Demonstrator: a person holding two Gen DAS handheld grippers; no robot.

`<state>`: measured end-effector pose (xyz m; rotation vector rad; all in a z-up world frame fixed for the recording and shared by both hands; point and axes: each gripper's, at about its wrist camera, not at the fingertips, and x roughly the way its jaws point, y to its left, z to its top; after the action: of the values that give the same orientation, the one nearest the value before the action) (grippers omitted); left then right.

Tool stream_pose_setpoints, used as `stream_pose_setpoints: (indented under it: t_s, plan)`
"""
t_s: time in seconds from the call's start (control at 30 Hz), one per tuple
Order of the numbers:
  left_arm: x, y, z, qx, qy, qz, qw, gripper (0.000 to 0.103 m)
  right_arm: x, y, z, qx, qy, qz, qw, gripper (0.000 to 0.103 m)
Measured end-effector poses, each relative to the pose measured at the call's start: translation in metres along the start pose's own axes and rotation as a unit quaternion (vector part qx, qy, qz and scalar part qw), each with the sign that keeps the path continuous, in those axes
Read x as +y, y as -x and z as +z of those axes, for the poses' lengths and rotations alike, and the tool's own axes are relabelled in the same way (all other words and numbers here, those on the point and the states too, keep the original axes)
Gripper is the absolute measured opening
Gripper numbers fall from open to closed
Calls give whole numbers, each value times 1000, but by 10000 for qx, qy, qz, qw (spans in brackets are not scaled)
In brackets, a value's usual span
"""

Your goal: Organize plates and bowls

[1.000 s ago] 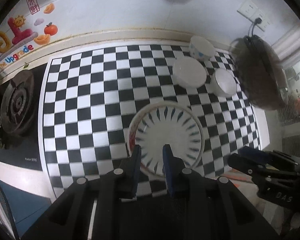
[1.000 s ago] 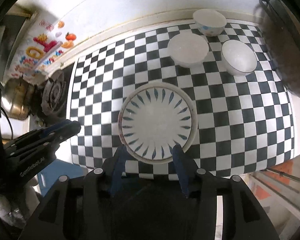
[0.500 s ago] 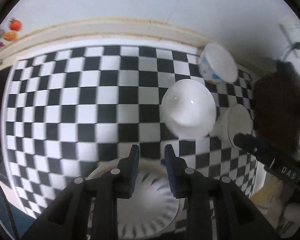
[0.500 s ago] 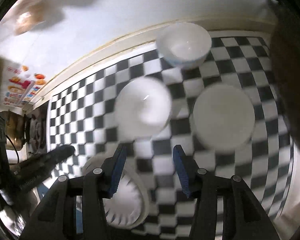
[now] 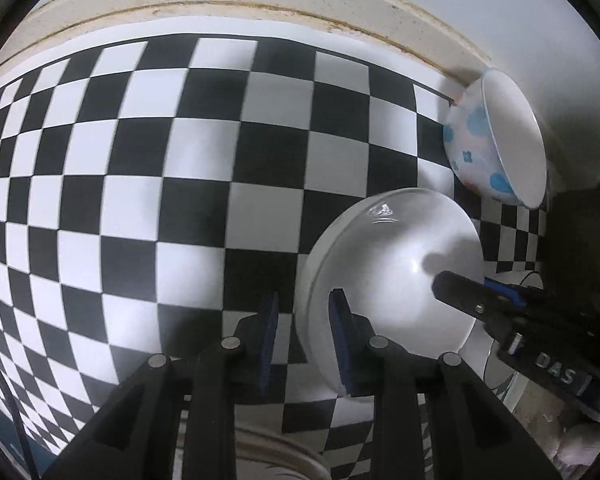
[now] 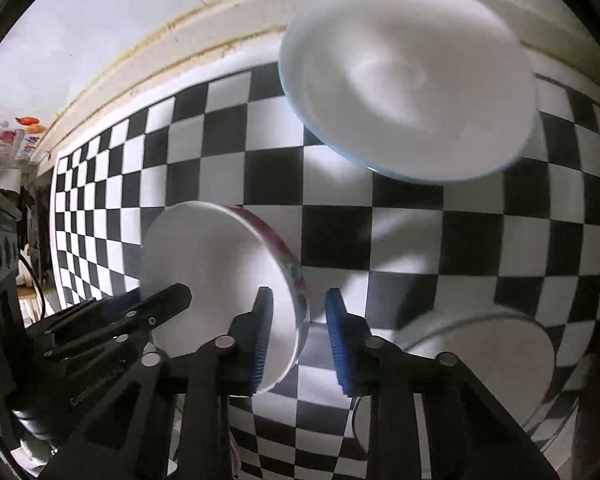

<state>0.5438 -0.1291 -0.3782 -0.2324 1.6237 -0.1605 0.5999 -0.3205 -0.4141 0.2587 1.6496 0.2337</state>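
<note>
Both grippers down on the same white bowl

Left gripper [image 5: 302,330] straddles the white bowl's [image 5: 396,276] rim, fingers not visibly pressing; right gripper [image 6: 298,334] is closing over the opposite rim. Bowl sits on the checkered counter [image 5: 140,160], near the blue-flowered bowl [image 5: 484,148].

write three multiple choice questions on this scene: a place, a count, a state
1. Where does the blue-flowered bowl stand?
A) at the checkered mat's far edge by the wall
B) on a gas burner
C) inside another bowl

2. How many bowls show in the right wrist view?
A) one
B) three
C) five

3. How does the blue-flowered bowl stand?
A) upside down
B) upright and empty
C) upright, full of food

Answers:
1 A, the wall ledge is right behind it.
2 B, the blue-flowered bowl, the red-patterned bowl and a white bowl.
3 B, its bare white inside faces up.
</note>
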Motion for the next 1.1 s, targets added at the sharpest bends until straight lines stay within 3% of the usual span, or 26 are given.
stream_pose_setpoints:
  t_s: [0.07, 0.27, 0.57, 0.87, 1.1]
  plan:
    - [-3, -4, 1, 18, -66, -33, 10000, 22, 0, -5, 1, 49, 25, -10, 10000, 9]
    - [-9, 1, 1, -63, -178, -3, 9998, 22, 4, -4, -5, 5, 146, -186, 9997, 8]
    - [-34, 44, -28, -418, -547, 66, 9976, 22, 12, 26, -42, -156, 253, 63, 9995, 8]
    - [-65, 73, -80, -462, -1055, -111, 9933, 22, 7, 83, -111, -477, 254, 43, 9985, 8]
    - [-87, 47, -122, -64, -1369, -190, 9904, 22, -32, 85, -175, -390, -19, 44, 9992, 9]
